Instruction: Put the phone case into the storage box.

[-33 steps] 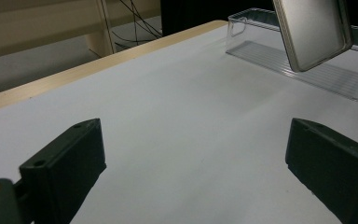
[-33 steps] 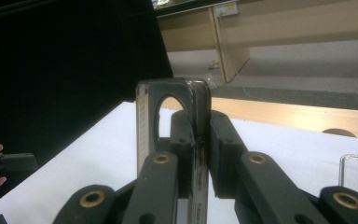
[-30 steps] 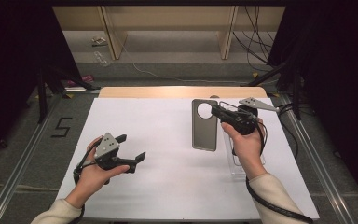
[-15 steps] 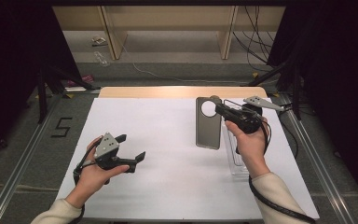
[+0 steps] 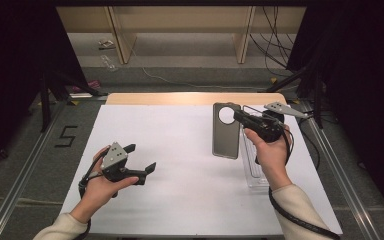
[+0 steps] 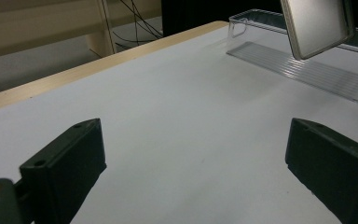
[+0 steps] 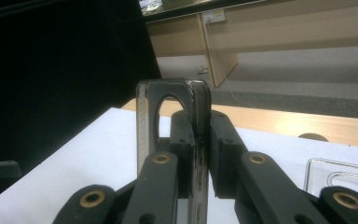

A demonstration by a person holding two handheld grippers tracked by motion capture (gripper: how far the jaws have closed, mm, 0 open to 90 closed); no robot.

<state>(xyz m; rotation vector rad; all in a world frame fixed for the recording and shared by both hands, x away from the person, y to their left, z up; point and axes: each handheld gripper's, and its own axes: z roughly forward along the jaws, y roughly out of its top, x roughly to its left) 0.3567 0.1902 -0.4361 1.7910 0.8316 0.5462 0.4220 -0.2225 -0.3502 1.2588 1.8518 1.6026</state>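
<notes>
Phone case (image 5: 226,131), grey with a round camera cutout near its far end, is held clamped by the right hand-held gripper (image 5: 240,118) above the right part of the counter (image 5: 180,200). Compared with a second ago, the case has been carried slightly right and far, and is now seen nearly square to the counter edge, just left of the clear plastic tray (image 5: 254,170). In the right gripper view the jaws are pressed shut on the case edge (image 7: 196,140), with the cutout visible beyond them. In the left gripper view the case corner (image 6: 317,25) is seen lifted off the surface, over the clear tray (image 6: 307,65), so it is judged to be in the air, not resting.

Left hand-held gripper (image 5: 142,157) is held low over the near left of the counter, jaws wide apart and empty; its place is unchanged over the last second.

Judgement: case is already picked up and is being transported toward the tray; placing into or beside the tray is probably next. Grip is on a thin edge only, so tilt or slip of the case is a risk. Nothing is held by the left side yet.
</notes>
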